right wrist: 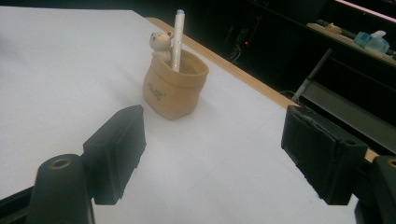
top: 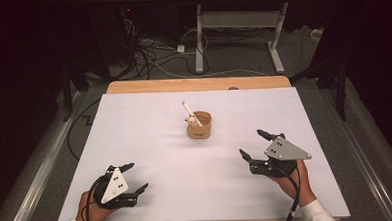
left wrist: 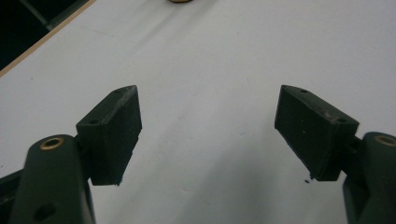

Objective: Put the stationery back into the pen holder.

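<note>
Pen (top: 189, 112) is standing in the tan holder (top: 199, 125) near the middle of the white worktop (top: 150, 142), its long axis leaning up and toward the far left corner, beside a small bear figure (right wrist: 160, 43) on the rim. Nearer, by the near edge, the left gripper (top: 135, 178) and right gripper (top: 254, 145) are both resting with jaws spread wide, holding nothing. Beyond the far edge, a wooden strip, cables and desk legs are lying on the dark floor.

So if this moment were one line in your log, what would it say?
left gripper: open, empty | right gripper: open, empty | pen: standing in tan pot | white sheet: under all
</note>
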A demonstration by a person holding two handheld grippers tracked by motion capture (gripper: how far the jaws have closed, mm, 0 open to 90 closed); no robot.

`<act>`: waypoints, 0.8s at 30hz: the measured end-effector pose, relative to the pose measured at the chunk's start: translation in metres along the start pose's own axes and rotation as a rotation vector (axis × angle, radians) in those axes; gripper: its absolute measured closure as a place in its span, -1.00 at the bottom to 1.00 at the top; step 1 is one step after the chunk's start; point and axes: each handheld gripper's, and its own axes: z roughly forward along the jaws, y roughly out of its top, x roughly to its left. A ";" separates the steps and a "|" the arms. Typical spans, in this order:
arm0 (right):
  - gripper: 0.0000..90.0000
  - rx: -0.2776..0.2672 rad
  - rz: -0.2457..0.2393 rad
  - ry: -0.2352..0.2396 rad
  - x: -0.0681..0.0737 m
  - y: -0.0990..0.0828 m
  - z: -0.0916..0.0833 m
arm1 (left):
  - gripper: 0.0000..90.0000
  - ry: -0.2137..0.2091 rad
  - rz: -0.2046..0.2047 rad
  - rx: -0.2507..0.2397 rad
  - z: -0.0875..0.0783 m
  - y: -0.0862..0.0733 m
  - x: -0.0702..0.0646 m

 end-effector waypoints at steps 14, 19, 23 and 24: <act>-0.51 0.009 0.011 -0.007 0.001 -0.026 -0.018 | -0.50 -0.004 0.003 0.001 0.001 0.001 -0.001; -0.51 0.013 0.013 -0.013 0.002 -0.037 -0.025 | -0.50 -0.005 -0.004 0.001 0.003 0.001 -0.001; -0.51 0.017 0.010 -0.019 0.003 -0.046 -0.030 | -0.51 -0.003 -0.005 0.001 0.003 0.002 0.000; -0.51 0.019 0.010 -0.023 0.003 -0.049 -0.032 | -0.51 -0.003 -0.005 0.002 0.003 0.002 0.001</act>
